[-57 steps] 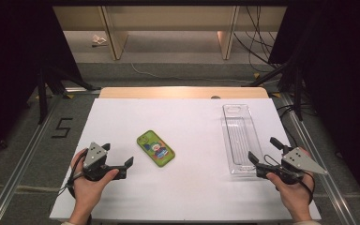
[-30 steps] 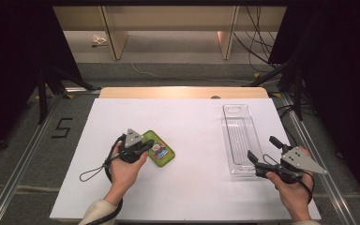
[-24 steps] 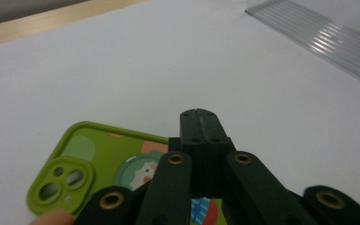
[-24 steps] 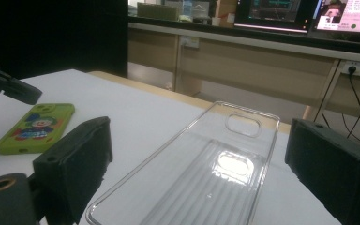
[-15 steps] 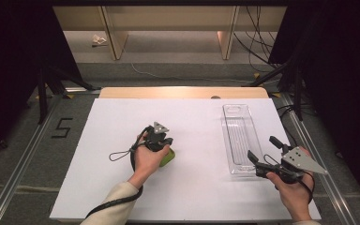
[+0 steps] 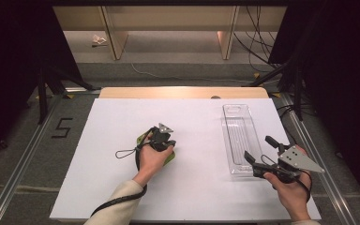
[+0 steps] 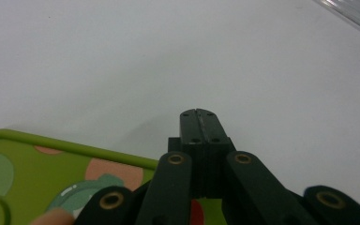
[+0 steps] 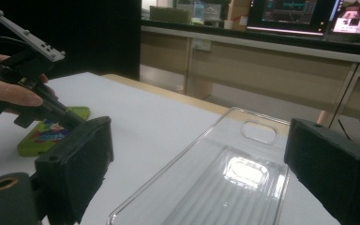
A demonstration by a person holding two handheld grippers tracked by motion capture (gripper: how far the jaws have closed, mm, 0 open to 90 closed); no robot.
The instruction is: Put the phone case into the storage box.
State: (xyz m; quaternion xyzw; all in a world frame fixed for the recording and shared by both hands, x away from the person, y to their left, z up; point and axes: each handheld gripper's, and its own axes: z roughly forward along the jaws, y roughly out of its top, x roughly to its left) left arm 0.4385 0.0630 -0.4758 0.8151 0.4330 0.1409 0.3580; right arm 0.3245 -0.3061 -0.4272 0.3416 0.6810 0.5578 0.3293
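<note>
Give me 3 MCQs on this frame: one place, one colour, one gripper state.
1. Where does the clear tray lie?
A. On the table's right part, ahead of the right gripper
B. Under the left gripper
C. On the floor

2. What colour is the case under the left gripper?
A. Red
B. Green
C. Black

3. How do the right gripper's jaws stand?
A. Shut on the tray
B. Shut, empty
C. Open

Key:
1. A: the high view shows the tray on the white table, just beyond the right gripper's tips.
2. B: its rim and face are green in the left gripper view and the right gripper view.
3. C: the right gripper view shows the two jaws wide apart, pads off the tray; the left gripper's jaws meet, with nothing between them.
</note>
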